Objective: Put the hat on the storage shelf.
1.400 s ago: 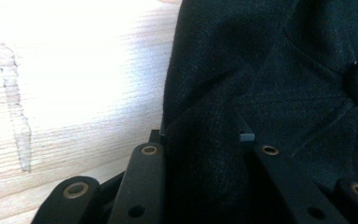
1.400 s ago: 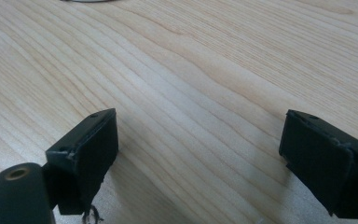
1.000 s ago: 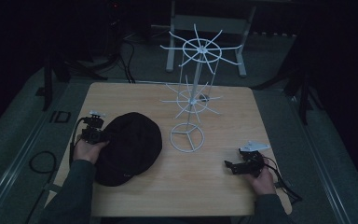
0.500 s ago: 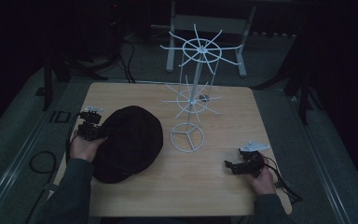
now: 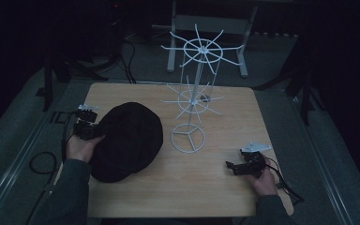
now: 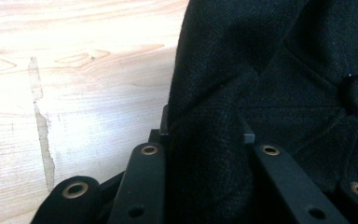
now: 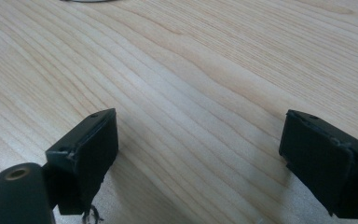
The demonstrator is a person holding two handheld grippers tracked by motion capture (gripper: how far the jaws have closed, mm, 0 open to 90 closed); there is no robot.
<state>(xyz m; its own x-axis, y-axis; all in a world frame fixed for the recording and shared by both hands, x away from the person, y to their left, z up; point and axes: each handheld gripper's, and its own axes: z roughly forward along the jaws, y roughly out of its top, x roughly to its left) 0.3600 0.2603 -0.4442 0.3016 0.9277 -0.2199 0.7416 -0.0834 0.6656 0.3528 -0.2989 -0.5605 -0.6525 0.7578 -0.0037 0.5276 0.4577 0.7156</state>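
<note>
A black cap (image 5: 126,140) lies on the left half of the wooden counter (image 5: 225,187), its crown up, with its left edge at the left gripper (image 5: 85,127). In the left gripper view the fingers (image 6: 147,182) are clamped on a fold of the cap's dark woven cloth (image 6: 261,70), which bunches up between them and spreads across the right of that view; pale wood grain with a darker streak shows to the left. The left hand (image 5: 79,147) grips the tool at the counter's left edge, the sleeve (image 5: 68,197) coming in from below. A white wire rack (image 5: 194,93) stands near the counter's middle, just right of the cap and apart from it, with a ring base, a thin post and two tiers of spokes, the upper tier wider. The right gripper (image 5: 243,165) rests low at the front right, well apart from the rack and cap, held by the right hand (image 5: 265,180). In the right gripper view its fingers (image 7: 88,149) stand wide apart over bare wood, holding nothing.
</note>
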